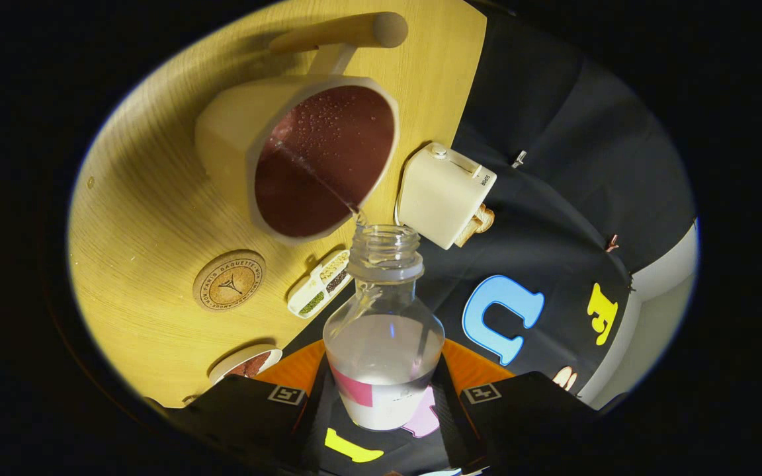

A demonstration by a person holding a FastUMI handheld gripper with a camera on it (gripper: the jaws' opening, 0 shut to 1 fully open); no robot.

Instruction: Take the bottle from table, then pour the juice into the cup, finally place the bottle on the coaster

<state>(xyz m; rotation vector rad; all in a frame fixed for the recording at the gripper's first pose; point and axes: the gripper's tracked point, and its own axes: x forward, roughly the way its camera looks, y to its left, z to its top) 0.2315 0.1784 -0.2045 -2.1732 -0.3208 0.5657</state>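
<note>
In the gripper view, the gripper (384,396) holds the bottle (384,330) between its two black fingers (249,410), which press on its lower body from left and right, closed to the bottle's width. The bottle is clear glass or plastic, uncapped, with a threaded neck and a rounded shoulder; a pink label patch shows on its lower body, and clear liquid lies inside it. It is tilted so its open mouth points at the cup (308,155) just beyond it, and a thin stream runs from the mouth over the cup's near rim.

The cup is cream outside with a faceted rim, a dark red-brown inside beaded with droplets, and a wooden handle on its far side. It stands on the yellow wooden table (149,205). Left of the bottle's neck lies the round cork coaster (229,279), apart from the cup. A small white tray (319,284) lies between coaster and bottle, and a cream box (444,195) stands right of the cup.
</note>
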